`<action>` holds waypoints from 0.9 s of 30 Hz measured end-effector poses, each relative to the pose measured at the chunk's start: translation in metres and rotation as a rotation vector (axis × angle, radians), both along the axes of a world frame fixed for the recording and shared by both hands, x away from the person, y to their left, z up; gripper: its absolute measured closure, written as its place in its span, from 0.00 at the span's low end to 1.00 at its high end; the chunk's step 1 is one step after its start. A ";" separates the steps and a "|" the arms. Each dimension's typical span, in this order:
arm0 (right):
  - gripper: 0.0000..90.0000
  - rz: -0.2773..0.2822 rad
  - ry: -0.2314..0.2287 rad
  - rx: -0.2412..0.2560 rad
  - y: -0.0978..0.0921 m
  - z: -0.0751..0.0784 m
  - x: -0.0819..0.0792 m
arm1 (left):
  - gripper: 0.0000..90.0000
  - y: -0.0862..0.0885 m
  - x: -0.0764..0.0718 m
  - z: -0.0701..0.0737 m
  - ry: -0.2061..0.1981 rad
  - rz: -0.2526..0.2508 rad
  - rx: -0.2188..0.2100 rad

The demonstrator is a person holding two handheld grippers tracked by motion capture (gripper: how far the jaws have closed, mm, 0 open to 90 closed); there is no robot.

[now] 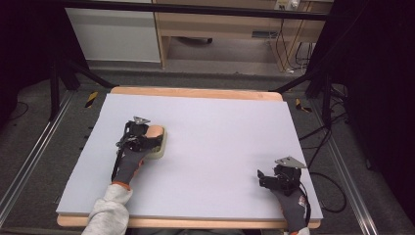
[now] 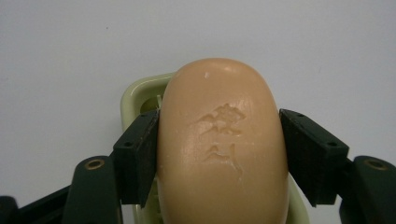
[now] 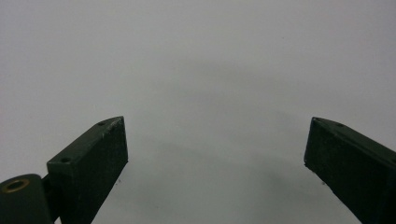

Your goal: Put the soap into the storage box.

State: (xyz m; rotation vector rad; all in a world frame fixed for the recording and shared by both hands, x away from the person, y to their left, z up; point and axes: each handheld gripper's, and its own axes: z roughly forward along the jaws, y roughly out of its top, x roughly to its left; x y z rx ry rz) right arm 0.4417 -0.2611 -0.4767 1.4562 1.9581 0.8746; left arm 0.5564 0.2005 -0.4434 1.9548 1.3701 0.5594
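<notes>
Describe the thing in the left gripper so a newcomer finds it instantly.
Start at the pale lilac tabletop and go to its left side, where the left gripper is. Its jaws press both sides of a peach-coloured soap bar over a pale green soap dish. The bar is oval, with an embossed mark on top.

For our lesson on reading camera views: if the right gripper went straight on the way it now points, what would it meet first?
Probably just the table: the right gripper is open, with bare pale surface between and beyond its jaws. Depth is unclear.
</notes>
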 end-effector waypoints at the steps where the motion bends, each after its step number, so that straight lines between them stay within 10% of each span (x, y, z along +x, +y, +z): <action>1: 0.07 0.001 0.000 0.001 0.000 0.000 0.000 | 0.35 0.000 0.000 -0.001 0.003 0.000 0.003; 27: 0.07 0.001 0.003 -0.002 0.000 0.000 0.000 | 0.35 0.000 0.002 -0.009 0.032 0.013 0.018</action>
